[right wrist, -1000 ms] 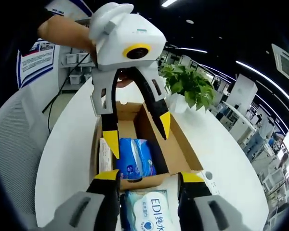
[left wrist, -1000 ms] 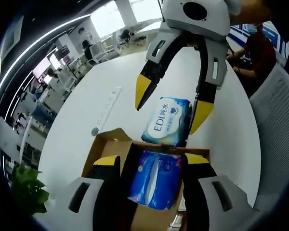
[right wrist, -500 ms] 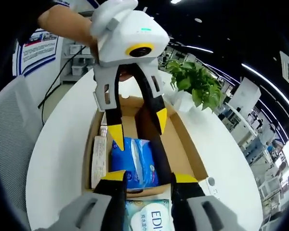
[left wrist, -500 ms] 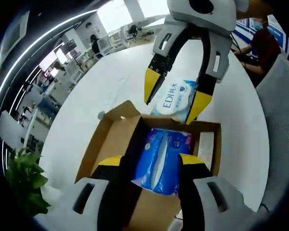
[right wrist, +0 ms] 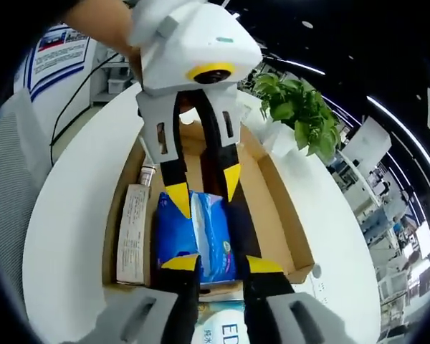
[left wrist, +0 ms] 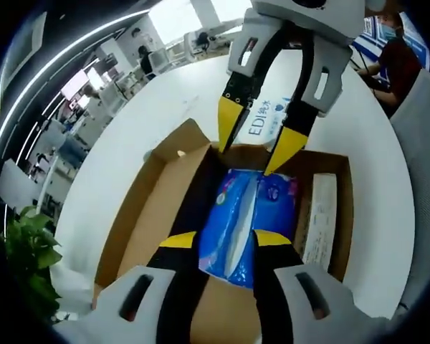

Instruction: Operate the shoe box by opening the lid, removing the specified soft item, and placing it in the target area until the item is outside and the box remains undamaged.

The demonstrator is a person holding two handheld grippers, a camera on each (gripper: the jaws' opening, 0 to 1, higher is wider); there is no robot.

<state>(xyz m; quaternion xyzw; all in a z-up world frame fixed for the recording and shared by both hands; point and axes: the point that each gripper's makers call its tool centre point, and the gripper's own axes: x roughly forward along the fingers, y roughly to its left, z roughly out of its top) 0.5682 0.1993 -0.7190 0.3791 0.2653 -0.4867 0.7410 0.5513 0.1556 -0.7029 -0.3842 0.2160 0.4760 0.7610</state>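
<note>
In the left gripper view, the left gripper [left wrist: 216, 242] rises from the bottom centre, its yellow-tipped jaws partly open on either side of a blue soft pack [left wrist: 245, 218]; whether they touch it cannot be told. The pack lies inside an open cardboard box [left wrist: 149, 208] at mid frame. The right gripper [left wrist: 254, 143] comes down from the top, jaws apart, tips over the pack's far end at the box's edge. To the right of the pack a long pale carton [left wrist: 318, 218] lies in the box. Beyond the box, a wipes pack [left wrist: 265, 120] reading "EDI" rests on the white tabletop [left wrist: 165, 118]. A plant [left wrist: 30, 258] sits at lower left.

In the right gripper view, the right gripper [right wrist: 221, 264] rises at bottom centre, jaws partly open about the pack [right wrist: 193, 233], contact unclear. The left gripper [right wrist: 202, 192] hangs from the top, tips at the pack's far end. The box [right wrist: 278, 208] lies mid frame, the carton [right wrist: 131, 231] at its left, the wipes pack [right wrist: 226, 327] below, the plant [right wrist: 301, 115] upper right.
</note>
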